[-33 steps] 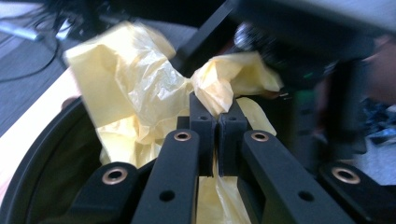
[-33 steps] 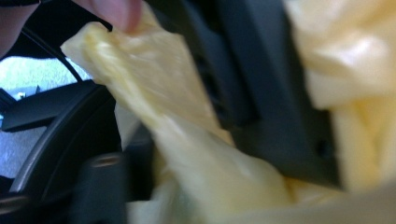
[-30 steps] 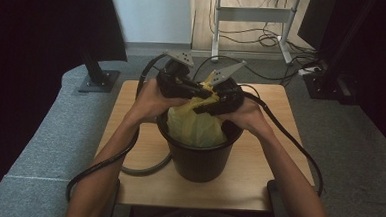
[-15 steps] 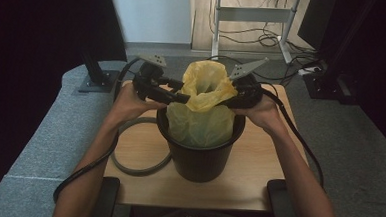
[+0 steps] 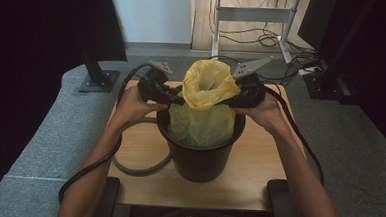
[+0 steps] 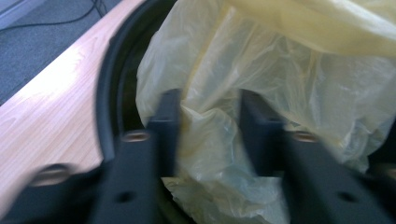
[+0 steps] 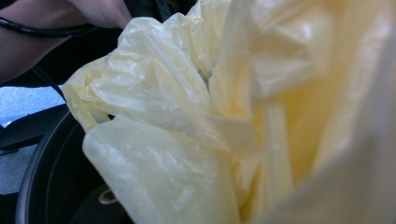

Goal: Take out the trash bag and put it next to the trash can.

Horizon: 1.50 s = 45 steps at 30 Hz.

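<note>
Lowered left gripper point(image 5: 174, 98) fingers have just been closing around yellow bag point(image 5: 205, 96); right gripper point(image 5: 234, 98) pinches it.

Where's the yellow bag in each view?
High view: yellow bag centre, standing out of the black bucket.
Left gripper view: bag across centre and right, between the two black jaws.
Right gripper view: bag close up, centre and right.
Shared landmark: the bucket's black rim.
</note>
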Motion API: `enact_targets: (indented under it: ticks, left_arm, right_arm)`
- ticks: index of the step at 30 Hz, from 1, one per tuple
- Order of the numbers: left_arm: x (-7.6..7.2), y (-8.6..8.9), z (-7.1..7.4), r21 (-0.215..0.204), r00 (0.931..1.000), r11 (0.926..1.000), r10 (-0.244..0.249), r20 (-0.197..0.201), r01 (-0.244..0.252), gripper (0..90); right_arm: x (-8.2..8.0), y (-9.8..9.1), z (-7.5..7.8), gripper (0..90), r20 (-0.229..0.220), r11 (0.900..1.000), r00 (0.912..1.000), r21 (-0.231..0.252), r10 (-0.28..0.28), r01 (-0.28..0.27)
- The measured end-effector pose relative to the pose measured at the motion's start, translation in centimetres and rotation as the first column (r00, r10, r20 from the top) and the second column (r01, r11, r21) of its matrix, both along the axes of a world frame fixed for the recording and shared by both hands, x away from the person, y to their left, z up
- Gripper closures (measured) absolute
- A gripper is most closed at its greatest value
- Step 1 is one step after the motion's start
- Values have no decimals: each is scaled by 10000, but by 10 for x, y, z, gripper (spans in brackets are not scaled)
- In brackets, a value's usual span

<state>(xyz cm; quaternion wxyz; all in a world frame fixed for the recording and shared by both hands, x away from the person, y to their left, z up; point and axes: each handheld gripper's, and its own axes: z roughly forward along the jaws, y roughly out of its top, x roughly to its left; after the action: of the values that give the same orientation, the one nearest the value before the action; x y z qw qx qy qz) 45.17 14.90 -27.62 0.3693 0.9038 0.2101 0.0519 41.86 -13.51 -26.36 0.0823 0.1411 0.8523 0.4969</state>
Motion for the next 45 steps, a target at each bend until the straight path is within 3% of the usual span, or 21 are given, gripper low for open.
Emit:
enact_targets:
  ticks: [2,5,6,10,13,16,19,20,22,23,26,29,32,37,41,43,45]
  left_arm:
    - [-3,-7,3,-143,9993,9993,-356,66,357,828]
    - [-9,-18,12,-445,9966,9957,-805,172,812,885]
    - [-11,-22,15,-462,9950,9941,-967,257,978,887]
    - [-17,-35,23,-484,9903,9898,-1320,442,1341,887]
    - [-22,-46,26,-656,9852,9838,-1639,495,1670,887]
    - [-26,-56,29,-850,9794,9767,-1925,603,1972,885]
    - [-29,-60,30,-982,9754,9715,-2098,678,2158,865]
    - [-30,-59,31,-1089,9760,9708,-2078,650,2140,828]
    - [-30,-53,32,-1176,9820,9763,-1740,732,1817,726]
    - [-29,-49,33,-1418,9842,9744,-1681,562,1746,632]
    - [-26,-36,33,-1785,9903,9743,-1322,417,1376,502]
    - [-25,-23,28,-1809,9932,9766,-1158,135,1163,409]
    - [-22,-14,19,-1547,9931,9816,-1162,-168,1122,360]
    - [-16,-8,0,-612,9940,9940,-944,-560,910,322]
    - [-11,-9,-8,-159,9936,9960,-893,-691,884,381]
    - [-10,-10,-10,9,9906,9942,-1075,-846,1080,467]
    - [-11,-13,-12,134,9861,9903,-1365,-951,1384,617]
  right_arm:
    - [1,5,-1,779,9,9998,10000,-184,81,-81]
    - [3,13,-4,692,14,9978,10000,-661,-4,5]
    - [4,16,-6,628,0,9966,10000,-823,-77,77]
    - [7,29,-13,234,-231,9929,9994,-1170,-263,235]
    - [7,37,-15,175,-263,9944,9996,-1055,-79,50]
    - [6,44,-14,243,-298,9931,9994,-1154,196,-229]
    - [6,44,-15,513,-427,9910,9980,-1231,470,-519]
    - [5,43,-16,608,-382,9900,9981,-1311,478,-524]
    - [5,38,-16,713,-440,9882,9976,-1413,541,-598]
    - [5,36,-17,764,-400,9869,9983,-1539,427,-484]
    - [6,30,-19,803,-366,9872,9989,-1555,297,-350]
    - [6,21,-18,809,-400,9907,9990,-1340,174,-227]
    - [6,12,-15,809,-300,9949,9995,-1010,-62,31]
    - [5,3,-4,807,-187,9987,9998,-496,-111,102]
    - [3,1,4,807,-83,9995,9999,-298,-90,88]
    - [2,0,7,806,-92,9999,10000,-119,-1,0]
    - [3,0,9,806,-129,10000,9999,-22,4,-5]
